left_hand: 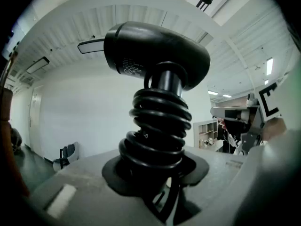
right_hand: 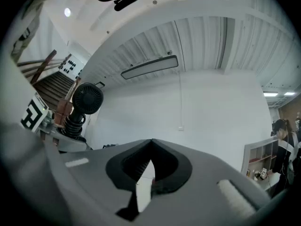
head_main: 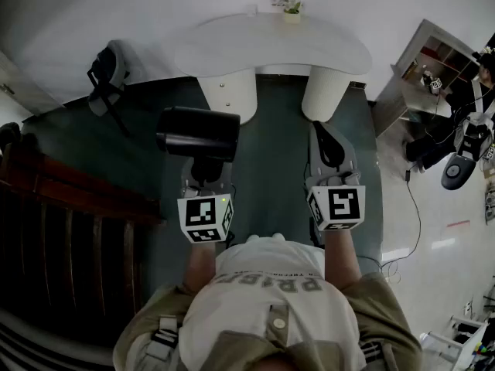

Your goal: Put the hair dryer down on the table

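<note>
A black hair dryer (head_main: 197, 132) stands upright in my left gripper (head_main: 207, 168), which is shut on its handle. The handle is wrapped in coils of black cord (left_hand: 160, 126), and the barrel (left_hand: 155, 51) lies crosswise above the jaws. The dryer hangs in the air in front of the white table (head_main: 271, 45), apart from it. My right gripper (head_main: 331, 147) is level with the left one, to its right, shut with nothing between its jaws. In the right gripper view the hair dryer (right_hand: 87, 98) shows at the left, with my right gripper (right_hand: 149, 166) low in the middle.
The table rests on two white pedestals (head_main: 230, 91) and carries a small potted plant (head_main: 291, 10) at its far edge. A dark chair (head_main: 108, 72) stands at the left. A wooden stair railing (head_main: 62, 199) runs along my left. Shelves (head_main: 437, 60) and gear stand at the right.
</note>
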The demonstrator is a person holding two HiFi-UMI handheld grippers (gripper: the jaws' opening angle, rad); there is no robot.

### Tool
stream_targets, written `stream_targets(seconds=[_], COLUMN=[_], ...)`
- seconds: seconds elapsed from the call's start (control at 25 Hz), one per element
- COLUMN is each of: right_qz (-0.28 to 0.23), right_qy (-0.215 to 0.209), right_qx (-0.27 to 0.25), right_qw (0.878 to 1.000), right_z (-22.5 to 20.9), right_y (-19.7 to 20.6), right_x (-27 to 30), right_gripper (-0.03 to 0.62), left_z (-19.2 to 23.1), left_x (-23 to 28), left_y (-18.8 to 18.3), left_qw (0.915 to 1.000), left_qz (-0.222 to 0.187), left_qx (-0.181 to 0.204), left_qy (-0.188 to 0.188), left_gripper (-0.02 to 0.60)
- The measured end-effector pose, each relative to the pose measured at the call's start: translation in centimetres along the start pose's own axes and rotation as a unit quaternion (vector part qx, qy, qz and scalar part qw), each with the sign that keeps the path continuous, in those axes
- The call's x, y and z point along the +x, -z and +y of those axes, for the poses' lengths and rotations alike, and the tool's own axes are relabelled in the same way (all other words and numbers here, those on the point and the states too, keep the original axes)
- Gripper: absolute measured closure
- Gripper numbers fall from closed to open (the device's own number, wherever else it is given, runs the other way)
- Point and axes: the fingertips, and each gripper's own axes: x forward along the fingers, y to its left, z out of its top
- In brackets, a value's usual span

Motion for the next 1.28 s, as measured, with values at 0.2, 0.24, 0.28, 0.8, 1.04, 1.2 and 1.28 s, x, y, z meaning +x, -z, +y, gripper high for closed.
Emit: stream_targets(seconds=[0.2, 0.24, 0.28, 0.8, 1.04, 1.2, 1.28], right_qz=[0.002, 0.002, 0.003, 0.011, 0.018, 0.003, -0.001], right_qy=[-0.001, -0.001, -0.001, -0.01, -0.001, 0.001, -0.013], right_qx=[-0.003, -0.003, -0.003, 0.003, 0.01, 0.052, 0.067], right_qw=[1.0, 1.0, 1.0, 1.0, 1.0, 0.999, 0.998], right_z=[-0.2, -0.4, -0.5, -1.2, -3.3, -5.2, -5.6], right_y=[0.2, 0.2, 0.3, 0.8, 1.2, 1.3, 1.3], right_x=[0.0, 0.0, -0.1, -0.2, -0.3, -0.6, -0.6], right_gripper=[0.597, 0.597, 0.597, 0.597, 0.595, 0.547, 0.302], left_z=[-0.1, -0.3, -0.3, -1.5, -2.3, -2.7, -2.9], left_x=[0.2, 0.2, 0.3, 0.5, 1.2, 1.6, 1.6], left_y=[0.3, 0.2, 0.1, 0.2, -0.2, -0.2, 0.1], left_qw=[1.0, 1.0, 1.0, 0.9999, 0.9997, 0.9995, 0.9993], left_qz=[0.004, 0.004, 0.004, 0.011, 0.017, 0.019, 0.023], left_qx=[0.001, 0.001, 0.001, -0.005, -0.014, -0.02, -0.021], left_qy=[-0.002, -0.002, -0.002, 0.001, -0.007, -0.014, -0.019], left_gripper=[0.416, 0.416, 0.416, 0.416, 0.416, 0.416, 0.416])
